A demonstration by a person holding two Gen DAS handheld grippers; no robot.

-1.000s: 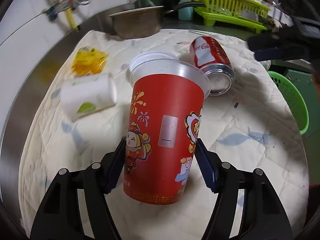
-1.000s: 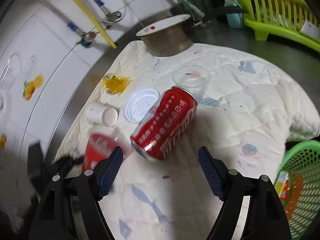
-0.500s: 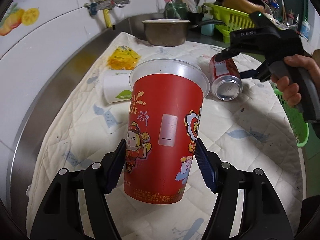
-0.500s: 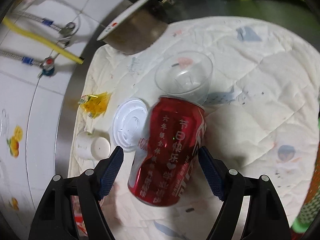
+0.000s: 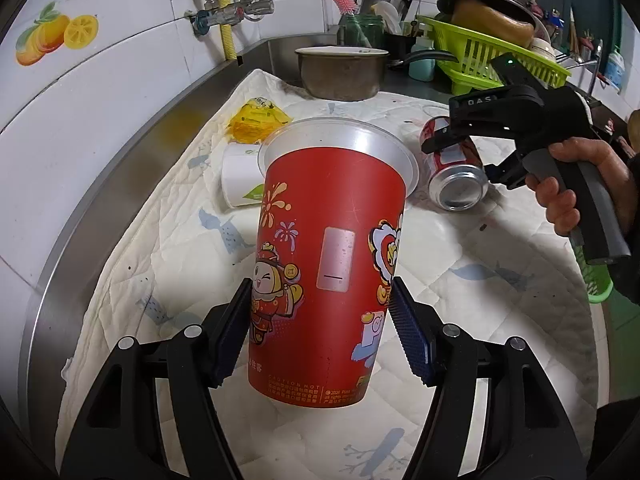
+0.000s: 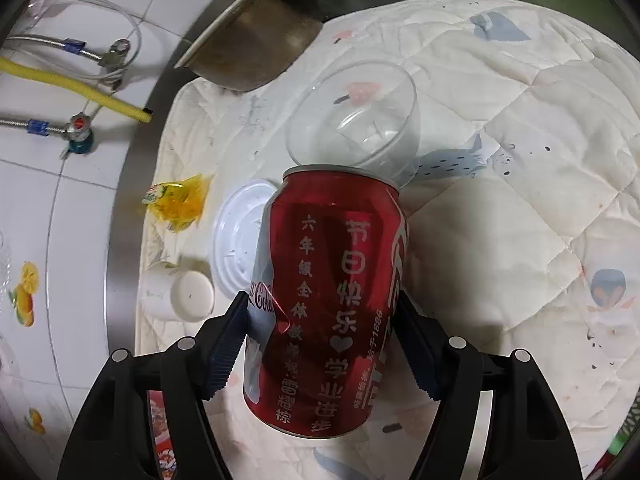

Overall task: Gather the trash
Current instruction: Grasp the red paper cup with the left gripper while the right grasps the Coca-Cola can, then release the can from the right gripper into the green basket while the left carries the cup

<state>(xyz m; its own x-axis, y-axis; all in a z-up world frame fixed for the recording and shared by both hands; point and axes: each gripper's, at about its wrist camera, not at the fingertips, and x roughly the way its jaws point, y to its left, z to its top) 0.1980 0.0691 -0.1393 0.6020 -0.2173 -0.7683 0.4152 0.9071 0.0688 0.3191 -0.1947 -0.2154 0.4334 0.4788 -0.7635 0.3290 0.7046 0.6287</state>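
My left gripper (image 5: 320, 332) is shut on a tall red paper cup (image 5: 332, 248) with cartoon prints and holds it above the quilted white cloth (image 5: 500, 304). My right gripper (image 6: 320, 344) has both pads against a dented red cola can (image 6: 328, 300) lying on the cloth; the can also shows in the left wrist view (image 5: 456, 172). A small white cup (image 6: 180, 292), a white plastic lid (image 6: 240, 240), a clear plastic cup (image 6: 356, 124) and a yellow wrapper (image 6: 180, 200) lie on the cloth.
A metal pot (image 5: 340, 72) stands at the back of the cloth. A green dish rack (image 5: 492, 60) is at the back right. A green basket (image 5: 596, 276) sits off the right edge. A tiled wall (image 5: 100, 92) with taps runs along the left.
My right gripper has come down over the cola can and closed its pads onto it. My left gripper has lifted the red cup higher above the cloth.
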